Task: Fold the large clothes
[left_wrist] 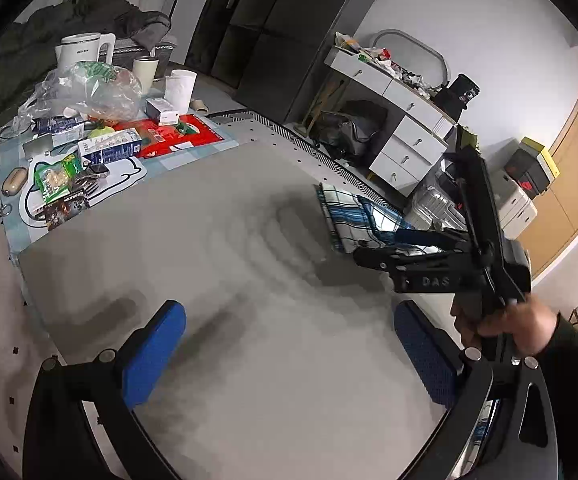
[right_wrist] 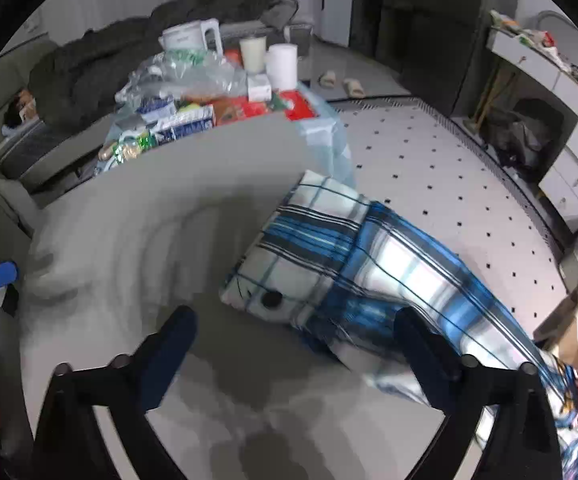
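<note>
A blue-and-white plaid garment (right_wrist: 329, 248) lies folded at the right edge of the grey table (right_wrist: 129, 240), and one end hangs off the edge toward the lower right. My right gripper (right_wrist: 297, 344) hovers over its near end with the jaws wide open; the right finger (right_wrist: 425, 352) overlaps the cloth, and no pad presses on it. In the left wrist view the plaid garment (left_wrist: 349, 216) sits at the table's far right, with the right gripper (left_wrist: 385, 248) and the hand holding it right next to it. My left gripper (left_wrist: 289, 356) is open over bare grey table (left_wrist: 209, 240).
The table's far end is crowded: a white kettle (left_wrist: 83, 50), cups (left_wrist: 181, 84), a plastic bag (left_wrist: 89, 88), boxes and snack packs. A white drawer unit (left_wrist: 405, 120), a dark fridge (left_wrist: 289, 40) and a suitcase (left_wrist: 433, 200) stand beyond. A cardboard box (right_wrist: 573, 328) sits on the dotted floor.
</note>
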A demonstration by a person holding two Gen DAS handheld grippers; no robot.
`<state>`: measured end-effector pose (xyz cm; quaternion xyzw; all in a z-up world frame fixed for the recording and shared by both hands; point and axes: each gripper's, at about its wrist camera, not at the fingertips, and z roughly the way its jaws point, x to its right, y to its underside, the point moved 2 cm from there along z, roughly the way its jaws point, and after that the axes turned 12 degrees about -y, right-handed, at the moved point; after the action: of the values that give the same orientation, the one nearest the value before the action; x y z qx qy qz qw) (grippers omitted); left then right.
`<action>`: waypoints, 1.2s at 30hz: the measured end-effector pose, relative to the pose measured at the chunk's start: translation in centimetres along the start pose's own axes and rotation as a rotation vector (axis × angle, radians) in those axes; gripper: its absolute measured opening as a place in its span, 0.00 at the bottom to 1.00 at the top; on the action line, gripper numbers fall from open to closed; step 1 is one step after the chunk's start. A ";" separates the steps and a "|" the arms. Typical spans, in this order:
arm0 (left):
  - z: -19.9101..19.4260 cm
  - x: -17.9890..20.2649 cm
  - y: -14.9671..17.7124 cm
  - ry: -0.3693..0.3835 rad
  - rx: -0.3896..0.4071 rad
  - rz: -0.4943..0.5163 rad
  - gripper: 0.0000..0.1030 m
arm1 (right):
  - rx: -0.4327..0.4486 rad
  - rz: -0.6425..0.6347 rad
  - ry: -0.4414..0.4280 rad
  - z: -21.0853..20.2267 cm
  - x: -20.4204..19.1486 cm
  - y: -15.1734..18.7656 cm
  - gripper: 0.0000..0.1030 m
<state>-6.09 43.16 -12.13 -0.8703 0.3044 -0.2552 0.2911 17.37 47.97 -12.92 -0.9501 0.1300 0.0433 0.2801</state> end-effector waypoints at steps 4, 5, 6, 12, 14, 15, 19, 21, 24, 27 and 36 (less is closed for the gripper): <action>0.5 0.0 0.1 0.001 0.004 0.012 0.99 | -0.040 -0.008 0.028 0.5 0.0 0.5 0.64; 0.7 0.0 0.1 0.008 -0.001 0.007 0.99 | -0.035 0.007 0.036 0.4 0.2 0.5 0.57; 0.9 0.1 0.2 0.018 -0.004 0.001 0.99 | -0.020 0.031 0.056 0.2 0.6 0.4 0.28; 0.3 0.1 0.2 0.042 -0.012 -0.029 0.99 | 0.099 0.140 0.073 -2.7 2.7 -0.3 0.06; -0.1 0.1 0.1 0.045 -0.011 -0.035 0.99 | 0.175 0.200 0.027 -4.9 3.0 -0.5 0.06; -0.4 0.3 0.1 0.043 -0.012 -0.034 0.99 | 0.215 0.223 0.012 -6.2 3.1 -0.5 0.06; -0.9 1.4 -0.3 0.046 -0.025 -0.024 0.99 | 0.413 0.289 -0.035 -14.3 4.4 0.1 0.06; -1.1 2.7 -0.5 0.050 -0.020 -0.002 0.99 | 0.545 0.341 -0.051 -19.8 5.9 1.0 0.06; -1.7 6.1 -0.8 0.059 -0.001 0.069 0.99 | 0.757 0.404 -0.017 -28.8 7.8 4.3 0.06; -2.4 10.8 -1.1 0.074 0.026 0.163 0.99 | 0.941 0.505 0.051 -36.8 10.1 9.7 0.06; -1.0 32.5 1.5 0.210 -0.042 0.596 0.99 | 1.192 0.857 0.310 -49.3 14.9 33.1 0.06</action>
<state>14.96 19.84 -3.76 -0.7174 0.5797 -0.2406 0.3023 23.22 -8.94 8.87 -0.4988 0.5278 -0.0634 0.6846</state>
